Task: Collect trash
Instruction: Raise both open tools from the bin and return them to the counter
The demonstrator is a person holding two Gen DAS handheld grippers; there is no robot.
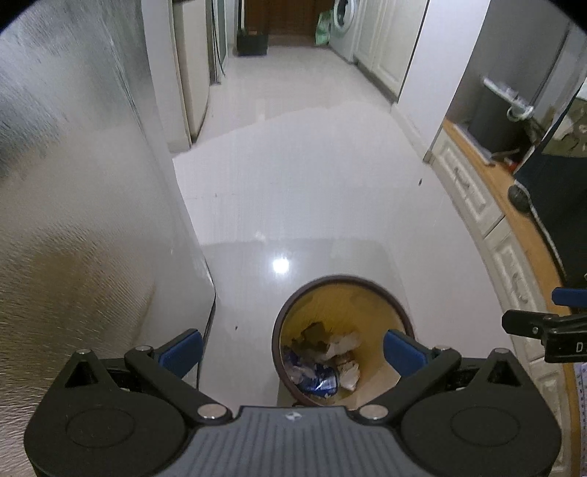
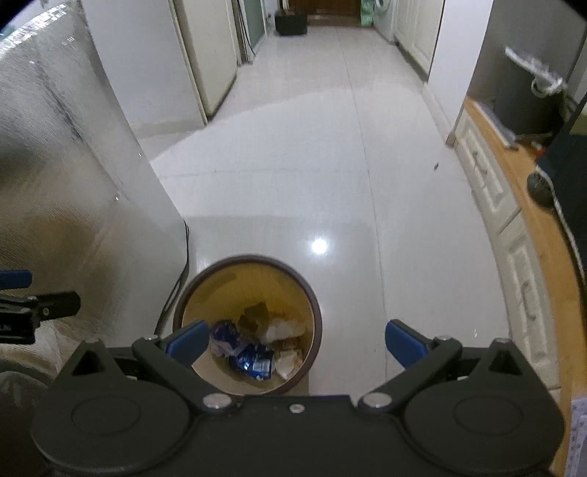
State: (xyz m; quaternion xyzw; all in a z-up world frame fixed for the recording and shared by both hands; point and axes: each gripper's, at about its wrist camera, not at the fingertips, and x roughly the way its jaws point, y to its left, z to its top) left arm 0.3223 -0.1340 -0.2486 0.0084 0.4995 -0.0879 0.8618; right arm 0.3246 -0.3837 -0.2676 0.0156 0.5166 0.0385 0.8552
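Observation:
A round bin with a brown rim (image 1: 343,279) and yellow inside stands on the pale tiled floor below both grippers. Inside it lie a blue crumpled wrapper (image 1: 319,381), white crumpled paper (image 1: 343,343) and a brown scrap (image 1: 313,332). My left gripper (image 1: 291,352) hangs open above the bin, nothing between its blue pads. In the right wrist view the same bin (image 2: 253,261) sits low and left, holding the blue wrapper (image 2: 253,361) and white paper (image 2: 284,328). My right gripper (image 2: 297,343) is open and holds nothing; its left pad is over the bin.
A silver textured appliance side (image 1: 73,220) rises at the left. A wooden counter with white drawers (image 1: 488,205) curves along the right, holding a dark bin (image 1: 491,121). A tiled hallway (image 1: 293,146) runs ahead to a black crate (image 1: 251,44) and a washing machine (image 1: 343,22). The right gripper's tip (image 1: 543,326) shows at the right edge.

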